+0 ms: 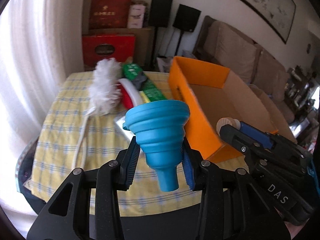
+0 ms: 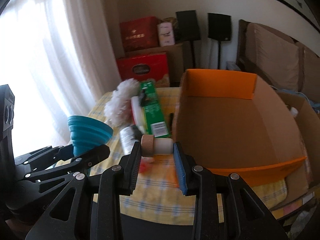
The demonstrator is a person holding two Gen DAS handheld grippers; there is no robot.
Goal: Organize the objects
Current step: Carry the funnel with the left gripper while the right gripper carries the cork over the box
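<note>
My left gripper (image 1: 160,148) is shut on a blue collapsible funnel (image 1: 158,120), pinching its lower cone, wide mouth up and spout down, above the yellow checked tablecloth (image 1: 66,140). My right gripper (image 2: 157,149) is shut on a small white cylinder with a wooden cap (image 2: 158,146), held sideways above the table. An open cardboard box with orange walls (image 2: 220,84) stands just right of both grippers. The left wrist view shows the right gripper (image 1: 230,129) at the box's near corner (image 1: 200,120). In the right wrist view the left gripper (image 2: 80,150) and funnel (image 2: 90,132) are at left.
A white fluffy duster (image 1: 104,88), a green carton (image 1: 152,92), a red-and-white item (image 1: 128,94) and a silvery pack (image 2: 127,138) lie left of the box. Red gift boxes (image 1: 108,48), two speakers on stands (image 1: 186,18) and a sofa (image 1: 236,52) stand beyond the table.
</note>
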